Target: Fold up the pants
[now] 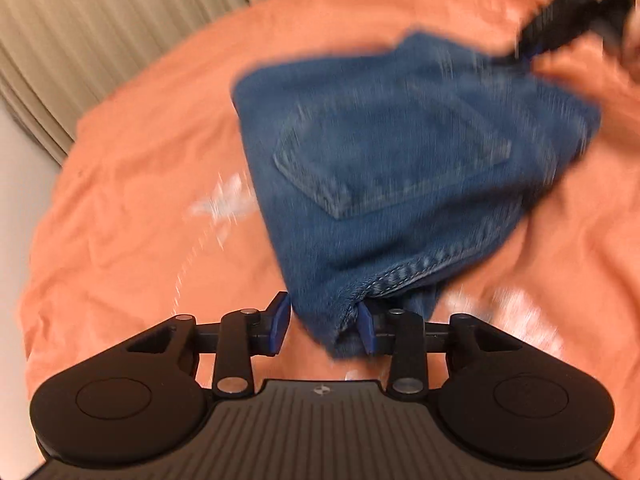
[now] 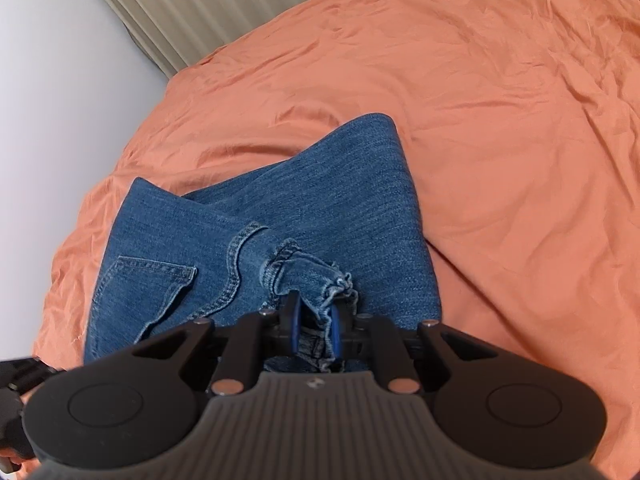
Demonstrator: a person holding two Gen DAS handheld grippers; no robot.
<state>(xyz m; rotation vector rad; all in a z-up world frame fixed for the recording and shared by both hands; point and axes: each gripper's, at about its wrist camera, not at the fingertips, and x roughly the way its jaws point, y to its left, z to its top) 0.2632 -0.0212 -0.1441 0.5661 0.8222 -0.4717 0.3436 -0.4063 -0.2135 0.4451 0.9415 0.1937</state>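
Blue denim pants (image 1: pixel 400 168) lie partly folded on the orange bed sheet (image 1: pixel 132 200), back pocket up. The left wrist view is motion-blurred. My left gripper (image 1: pixel 325 326) has its jaws apart; a corner of the pants sits between them against the right pad, and whether it is held is unclear. My right gripper (image 2: pixel 316 326) is shut on the frayed leg hems of the pants (image 2: pixel 320 280), holding them over the pocket side (image 2: pixel 148 276). The right gripper also shows at the top right of the left wrist view (image 1: pixel 560 28).
The orange sheet (image 2: pixel 500 140) covers the whole bed. Beige pleated curtains (image 2: pixel 192 4) and a white wall (image 2: pixel 60 100) stand behind the bed's far edge. The left gripper's body shows at the lower left of the right wrist view (image 2: pixel 12 392).
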